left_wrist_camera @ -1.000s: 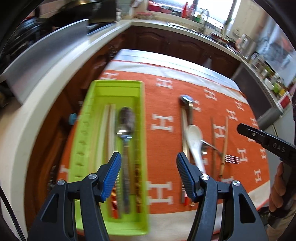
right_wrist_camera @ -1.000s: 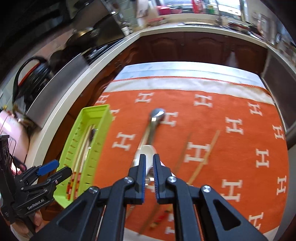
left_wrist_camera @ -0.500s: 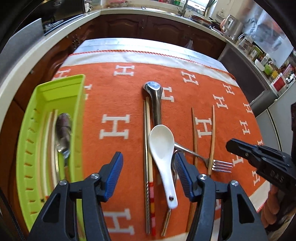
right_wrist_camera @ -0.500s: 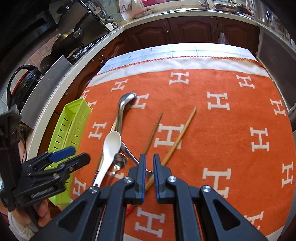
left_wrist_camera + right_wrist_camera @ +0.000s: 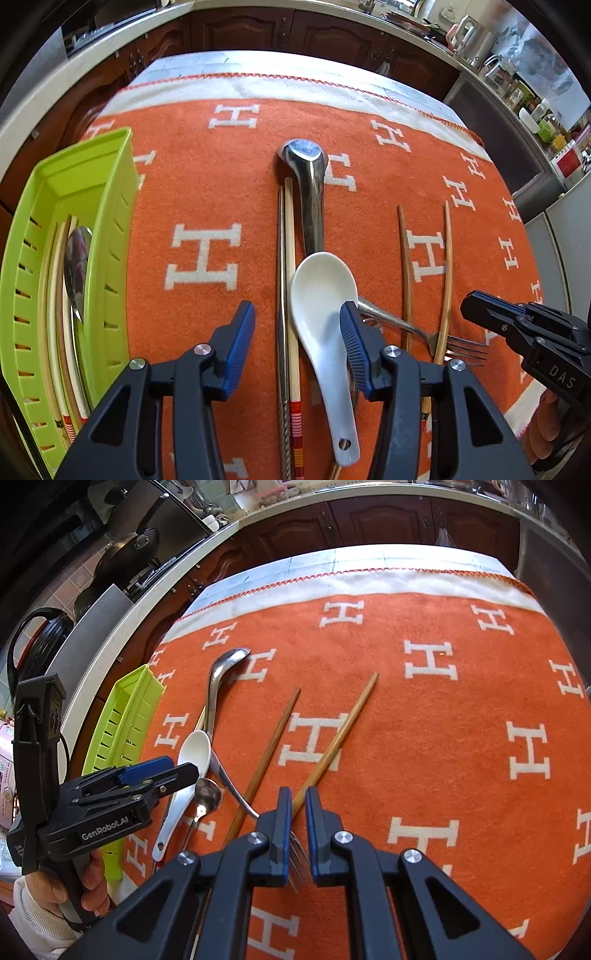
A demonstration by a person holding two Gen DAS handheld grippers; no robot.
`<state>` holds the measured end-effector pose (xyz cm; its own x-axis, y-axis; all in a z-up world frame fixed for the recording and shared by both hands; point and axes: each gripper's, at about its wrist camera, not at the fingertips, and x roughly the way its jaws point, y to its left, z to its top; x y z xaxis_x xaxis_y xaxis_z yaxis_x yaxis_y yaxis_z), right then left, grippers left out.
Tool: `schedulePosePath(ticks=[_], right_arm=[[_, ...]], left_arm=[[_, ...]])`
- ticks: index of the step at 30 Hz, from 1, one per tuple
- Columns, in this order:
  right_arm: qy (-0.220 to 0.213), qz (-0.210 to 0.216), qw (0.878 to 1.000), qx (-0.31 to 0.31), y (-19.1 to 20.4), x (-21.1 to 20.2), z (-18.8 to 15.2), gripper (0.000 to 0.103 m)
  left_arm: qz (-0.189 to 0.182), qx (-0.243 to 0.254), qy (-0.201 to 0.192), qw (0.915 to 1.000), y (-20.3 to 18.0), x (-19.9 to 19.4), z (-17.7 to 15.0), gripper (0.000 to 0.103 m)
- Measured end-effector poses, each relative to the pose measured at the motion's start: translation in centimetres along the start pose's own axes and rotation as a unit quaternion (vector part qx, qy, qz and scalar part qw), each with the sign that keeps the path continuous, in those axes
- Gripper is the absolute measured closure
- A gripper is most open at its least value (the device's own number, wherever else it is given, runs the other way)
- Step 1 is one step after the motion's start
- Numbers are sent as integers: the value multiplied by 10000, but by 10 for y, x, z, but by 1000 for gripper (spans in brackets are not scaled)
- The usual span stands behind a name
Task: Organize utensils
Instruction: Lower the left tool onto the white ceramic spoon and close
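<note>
White spoon [image 5: 325,314] between closing left hand-held gripper [image 5: 297,328], right hand-held gripper [image 5: 295,830] near-closed, fork [image 5: 295,864] tines half-hidden.

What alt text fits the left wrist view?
The left hand-held gripper, jaws closing, straddles a white ceramic spoon on an orange cloth. A green tray lies left; chopsticks and a fork lie right.

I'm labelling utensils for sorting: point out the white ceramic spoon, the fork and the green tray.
white ceramic spoon [image 5: 323,284], left wrist view, on its bowl.
fork [image 5: 463,349], left wrist view, on its tines.
green tray [image 5: 110,236], left wrist view, on its slotted right wall.
</note>
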<state>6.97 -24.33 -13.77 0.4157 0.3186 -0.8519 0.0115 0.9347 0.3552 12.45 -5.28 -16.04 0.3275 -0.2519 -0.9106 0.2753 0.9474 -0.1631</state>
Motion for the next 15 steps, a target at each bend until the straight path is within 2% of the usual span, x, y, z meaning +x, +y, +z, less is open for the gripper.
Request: schedulePosePath(ticks=[9,15], right_arm=[[32,55,10000,-7,-1,3,-4,94],[68,66,10000,14,-4,5,-7,94]], left_arm=[[484,651,-245,9964,-31,-3,-6,59],[643,1056,-396,9915,-47,-6,-14,59]])
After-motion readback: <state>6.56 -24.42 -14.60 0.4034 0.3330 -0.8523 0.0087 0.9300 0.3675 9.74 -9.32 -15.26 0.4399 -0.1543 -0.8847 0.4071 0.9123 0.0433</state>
